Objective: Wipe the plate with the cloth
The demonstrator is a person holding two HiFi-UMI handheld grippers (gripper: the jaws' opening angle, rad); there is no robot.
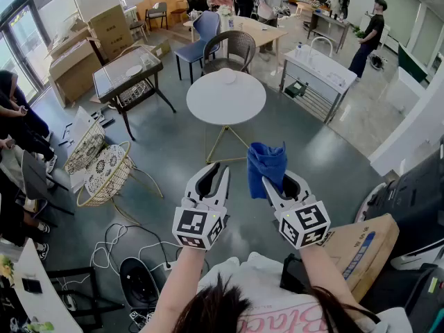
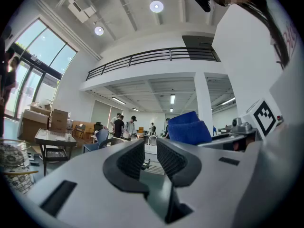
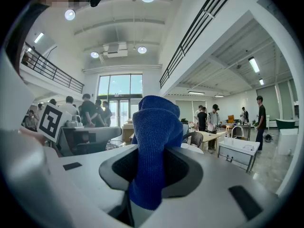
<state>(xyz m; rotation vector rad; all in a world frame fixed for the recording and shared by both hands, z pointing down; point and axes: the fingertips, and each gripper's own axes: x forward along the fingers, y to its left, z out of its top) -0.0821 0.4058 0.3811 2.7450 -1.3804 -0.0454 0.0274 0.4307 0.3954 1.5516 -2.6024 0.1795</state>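
Your right gripper (image 1: 277, 186) clamps a blue cloth (image 1: 266, 164), its soft terry bunched in a fold above the jaws. Your left gripper (image 1: 211, 179) hangs beside it, jaws apart on nothing. Both are in the air, well short of the round white table (image 1: 208, 103), where a small pale dish (image 1: 227, 77), perhaps the plate, sits. Grip firmly and lead with the bunched end, pressed flat on the dish

Blue cloth (image 3: 154, 146) rough, fuzzy weave; round table (image 1: 225, 103) smooth matt white.
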